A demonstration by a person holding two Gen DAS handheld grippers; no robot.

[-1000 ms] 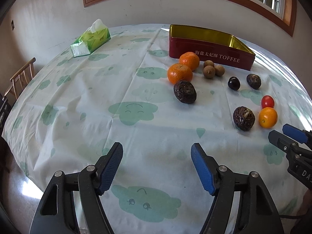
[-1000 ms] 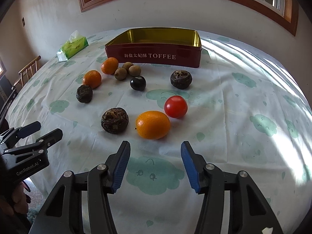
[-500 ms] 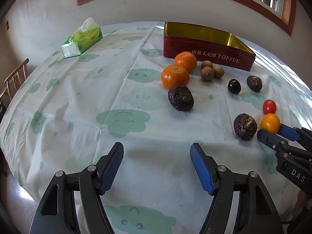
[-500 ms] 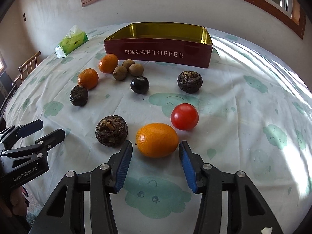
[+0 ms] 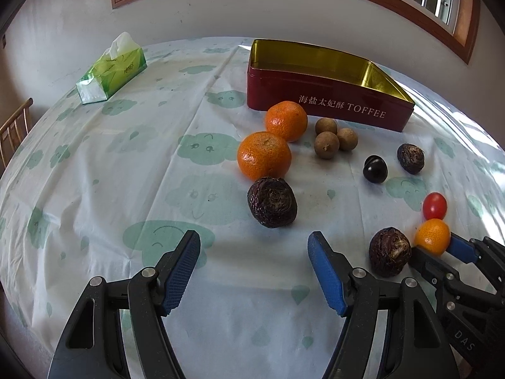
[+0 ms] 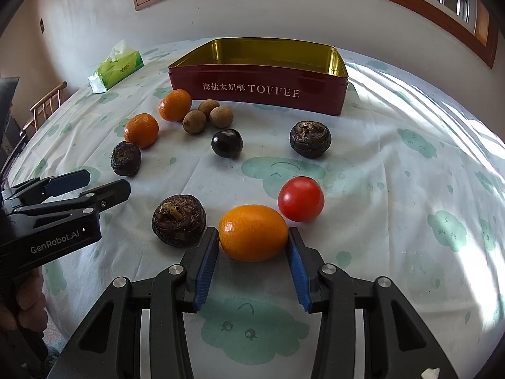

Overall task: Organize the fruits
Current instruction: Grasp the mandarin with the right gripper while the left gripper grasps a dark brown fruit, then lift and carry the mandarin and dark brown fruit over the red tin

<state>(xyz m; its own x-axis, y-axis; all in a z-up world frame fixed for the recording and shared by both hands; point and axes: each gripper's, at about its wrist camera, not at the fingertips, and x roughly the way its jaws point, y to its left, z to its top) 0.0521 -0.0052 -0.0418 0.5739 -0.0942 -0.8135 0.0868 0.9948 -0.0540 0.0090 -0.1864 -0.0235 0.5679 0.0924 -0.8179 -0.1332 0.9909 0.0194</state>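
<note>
A small oval orange fruit lies on the tablecloth between the fingertips of my right gripper. Its jaws are closing, and both blue pads touch the fruit's sides. A red tomato sits just beyond it, and a dark wrinkled fruit lies to its left. My left gripper hovers open and holds nothing, short of another dark wrinkled fruit. Two mandarins, three brown longans, a black plum and a third wrinkled fruit lie before the open red toffee tin.
A green tissue pack rests at the table's far left. A wooden chair stands past the left edge. A wall with a window runs behind the table. A person's hand holds the left gripper.
My right gripper moved forward around the small orange fruit and its jaws narrowed onto it. My left gripper advanced toward the fruits, its jaws unchanged.
</note>
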